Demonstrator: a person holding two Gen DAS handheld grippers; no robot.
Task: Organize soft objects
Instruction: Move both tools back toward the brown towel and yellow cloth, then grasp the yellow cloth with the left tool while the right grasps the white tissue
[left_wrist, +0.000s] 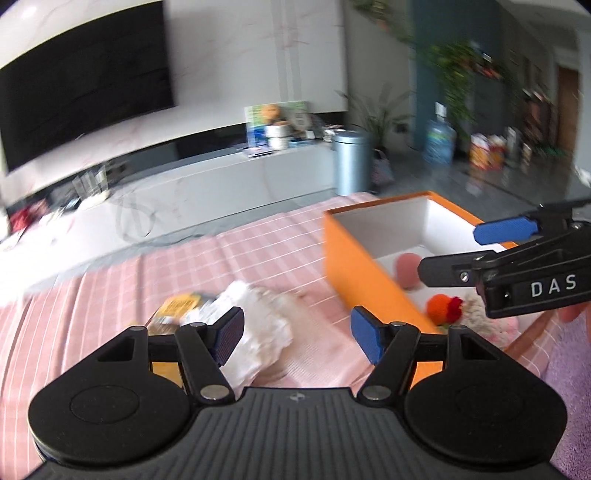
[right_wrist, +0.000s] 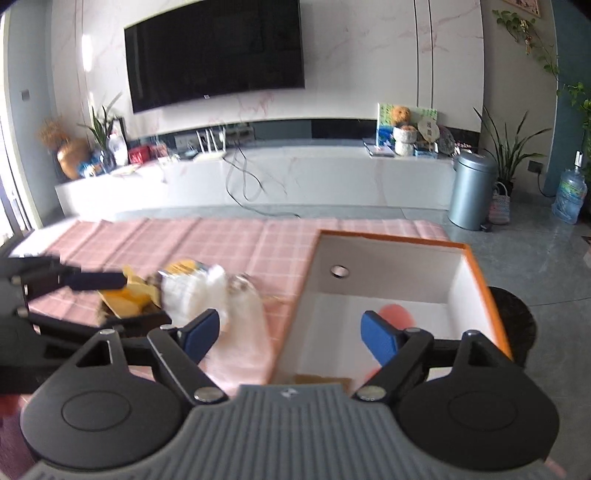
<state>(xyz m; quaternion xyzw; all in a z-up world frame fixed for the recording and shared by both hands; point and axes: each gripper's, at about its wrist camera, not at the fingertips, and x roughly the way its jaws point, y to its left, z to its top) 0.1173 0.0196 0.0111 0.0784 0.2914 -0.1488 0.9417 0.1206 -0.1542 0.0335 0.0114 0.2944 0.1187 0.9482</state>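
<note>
1. Your left gripper (left_wrist: 297, 334) stands wide open and empty, pointing over the pink checked tablecloth (left_wrist: 236, 258); nothing lies between its blue pads.
2. Your right gripper (right_wrist: 290, 338) is likewise spread wide and holds nothing; its jaws straddle the near wall of the orange box (right_wrist: 493, 295).
3. A white plush bundle (left_wrist: 258, 325), the likely next soft object, lies on the cloth at 11 o'clock from your left gripper, beside a yellow packet (left_wrist: 179, 306).
4. Inside the box at 2 o'clock sit a pink ball (left_wrist: 406, 269) and an orange-and-red knitted toy (left_wrist: 447, 308), apparently sorted already.
5. Open jaws suit an approach, judging from the unsorted bundle.
</note>
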